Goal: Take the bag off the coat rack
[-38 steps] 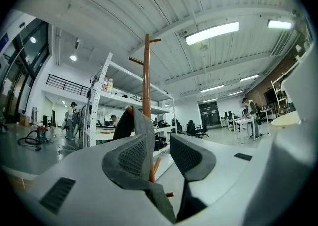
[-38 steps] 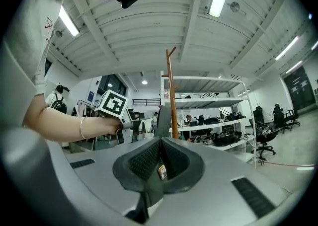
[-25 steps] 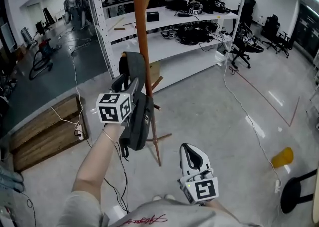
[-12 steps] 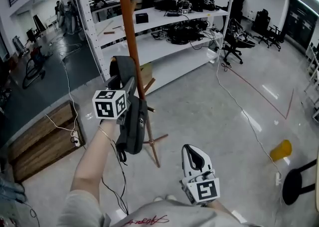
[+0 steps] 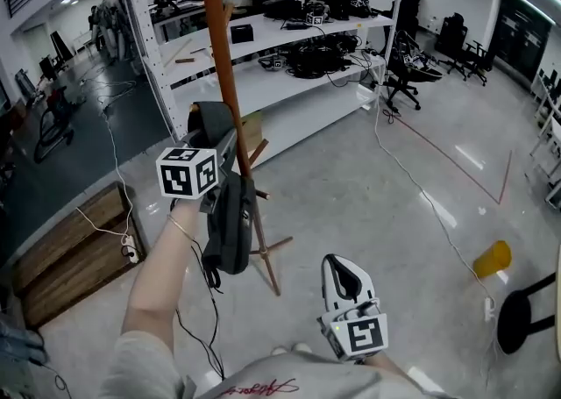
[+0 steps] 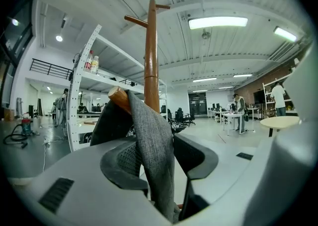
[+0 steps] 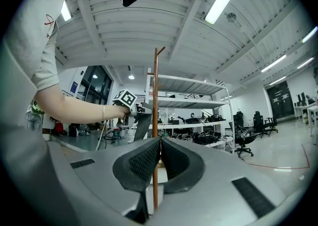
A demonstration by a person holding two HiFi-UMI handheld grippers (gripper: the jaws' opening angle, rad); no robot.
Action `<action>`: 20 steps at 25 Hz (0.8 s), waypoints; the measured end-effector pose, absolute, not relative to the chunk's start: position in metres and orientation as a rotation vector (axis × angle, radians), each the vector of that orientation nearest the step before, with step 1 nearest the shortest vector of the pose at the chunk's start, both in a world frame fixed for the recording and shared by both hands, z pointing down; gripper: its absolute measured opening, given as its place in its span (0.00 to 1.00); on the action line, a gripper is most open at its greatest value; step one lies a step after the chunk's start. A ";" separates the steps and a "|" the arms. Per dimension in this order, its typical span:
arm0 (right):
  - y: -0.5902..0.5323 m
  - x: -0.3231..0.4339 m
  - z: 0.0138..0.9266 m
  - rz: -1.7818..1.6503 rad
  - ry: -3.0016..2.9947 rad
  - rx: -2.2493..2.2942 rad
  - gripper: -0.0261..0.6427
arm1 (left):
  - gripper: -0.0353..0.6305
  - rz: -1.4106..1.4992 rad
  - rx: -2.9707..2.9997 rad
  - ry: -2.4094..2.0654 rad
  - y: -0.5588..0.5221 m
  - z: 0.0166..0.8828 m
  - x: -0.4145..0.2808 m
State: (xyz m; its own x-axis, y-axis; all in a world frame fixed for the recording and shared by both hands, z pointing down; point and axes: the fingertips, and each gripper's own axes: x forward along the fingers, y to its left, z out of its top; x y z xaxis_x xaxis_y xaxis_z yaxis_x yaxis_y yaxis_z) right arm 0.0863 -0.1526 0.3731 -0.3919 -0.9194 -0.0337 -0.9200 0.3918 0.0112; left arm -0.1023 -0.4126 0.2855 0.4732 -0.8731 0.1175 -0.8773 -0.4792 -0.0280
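Head view: left tongs [image 5: 222, 145] grip the strap [image 5: 209, 118] of the bag [image 5: 230, 231] hung on the rack [image 5: 223, 64], right tongs [image 5: 342, 278] clenched empty, over glossy grey floor [image 5: 386, 204] beside white shelving [image 5: 289, 83].

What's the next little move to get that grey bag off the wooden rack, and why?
Probably raise the left gripper slightly and draw it outward. It is shut on the grey fabric strap, which drapes over the tip of a brown wooden peg on the wooden coat rack, with the dark grey bag hanging below. Clearing that tip should free the loop.
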 end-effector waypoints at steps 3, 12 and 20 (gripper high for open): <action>-0.152 0.085 0.372 0.027 2.590 -1.731 0.07 | 0.34 0.224 2.675 -1.566 -0.415 0.288 -0.099; -0.152 0.086 0.383 0.035 2.613 -1.760 0.06 | 0.27 0.303 2.665 -1.498 -0.419 0.313 -0.086; -0.155 0.086 0.383 0.015 2.613 -1.760 0.06 | 0.12 0.195 2.677 -1.384 -0.416 0.311 -0.079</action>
